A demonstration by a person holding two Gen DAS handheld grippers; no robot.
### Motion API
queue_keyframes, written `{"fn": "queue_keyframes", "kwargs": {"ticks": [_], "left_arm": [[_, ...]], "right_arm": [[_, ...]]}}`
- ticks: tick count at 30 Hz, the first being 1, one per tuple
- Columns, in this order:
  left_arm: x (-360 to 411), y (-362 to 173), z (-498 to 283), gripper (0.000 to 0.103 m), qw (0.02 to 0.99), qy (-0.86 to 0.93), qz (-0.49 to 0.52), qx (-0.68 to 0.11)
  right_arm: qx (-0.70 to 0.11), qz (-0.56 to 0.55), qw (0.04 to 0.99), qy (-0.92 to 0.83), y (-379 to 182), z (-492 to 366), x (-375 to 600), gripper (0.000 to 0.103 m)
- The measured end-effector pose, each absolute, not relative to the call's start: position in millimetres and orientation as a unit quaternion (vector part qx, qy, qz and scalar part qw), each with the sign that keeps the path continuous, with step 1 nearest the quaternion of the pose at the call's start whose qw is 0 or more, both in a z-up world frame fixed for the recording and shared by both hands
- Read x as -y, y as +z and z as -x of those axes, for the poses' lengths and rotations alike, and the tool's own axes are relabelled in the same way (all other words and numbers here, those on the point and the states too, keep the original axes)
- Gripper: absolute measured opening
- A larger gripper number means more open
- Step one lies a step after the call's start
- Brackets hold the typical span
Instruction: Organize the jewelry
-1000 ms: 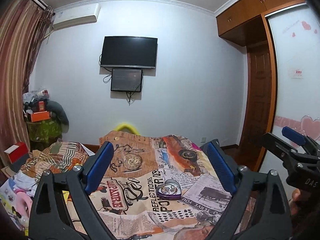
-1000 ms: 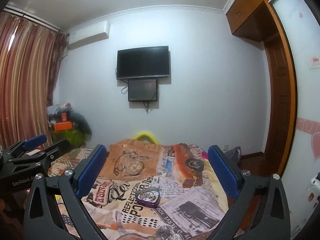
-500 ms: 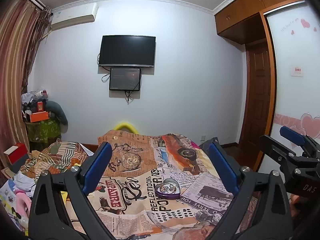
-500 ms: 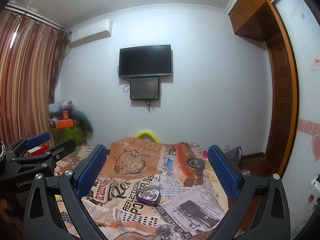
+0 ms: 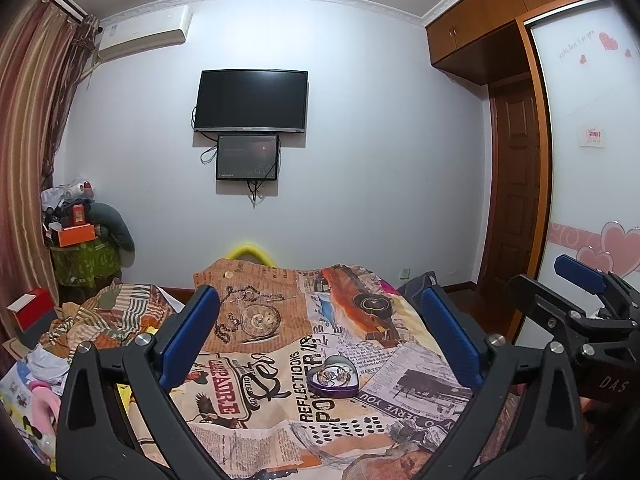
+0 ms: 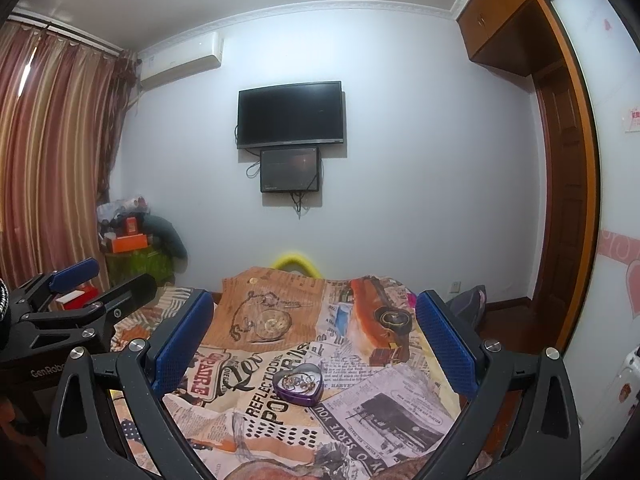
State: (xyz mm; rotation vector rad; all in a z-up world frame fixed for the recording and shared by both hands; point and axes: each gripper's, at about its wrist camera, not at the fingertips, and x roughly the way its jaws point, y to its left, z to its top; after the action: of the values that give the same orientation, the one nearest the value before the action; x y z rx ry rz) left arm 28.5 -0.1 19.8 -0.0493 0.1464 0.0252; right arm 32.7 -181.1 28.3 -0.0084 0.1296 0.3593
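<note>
A purple heart-shaped tin [image 5: 333, 378] lies open on the bed with several rings and chains inside. It sits ahead of my left gripper [image 5: 319, 296], whose blue-padded jaws are opening with nothing between them. In the right wrist view the same tin [image 6: 299, 384] lies in front of my right gripper [image 6: 315, 300], which stands open and empty. Both grippers hover side by side short of the tin, apart from it. The right gripper [image 5: 580, 300] shows at the right edge of the left view. The left gripper [image 6: 80, 292] shows at the left edge of the right view.
The bed carries a newspaper-print cover [image 5: 280, 420]. Crumpled striped bedding and clutter [image 5: 100, 320] lie to its left, with a red box [image 5: 30, 308] beyond. A wardrobe [image 5: 580, 160] and a door [image 5: 516, 200] stand to the right, and a TV [image 5: 252, 102] hangs on the far wall.
The left gripper's jaws have spread a little wider. Both hands and the tin keep their places.
</note>
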Motion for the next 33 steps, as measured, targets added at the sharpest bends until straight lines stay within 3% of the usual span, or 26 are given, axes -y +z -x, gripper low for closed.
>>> {"fn": "queue_keyframes", "kwargs": {"ticks": [33], "left_arm": [[3.1,18.0,-32.5,0.102,0.996,-0.006,0.023,-0.087]], "right_arm": [[-0.073,0.001,0.981,0.18,27.7,-35.0,180.9,0.1]]}}
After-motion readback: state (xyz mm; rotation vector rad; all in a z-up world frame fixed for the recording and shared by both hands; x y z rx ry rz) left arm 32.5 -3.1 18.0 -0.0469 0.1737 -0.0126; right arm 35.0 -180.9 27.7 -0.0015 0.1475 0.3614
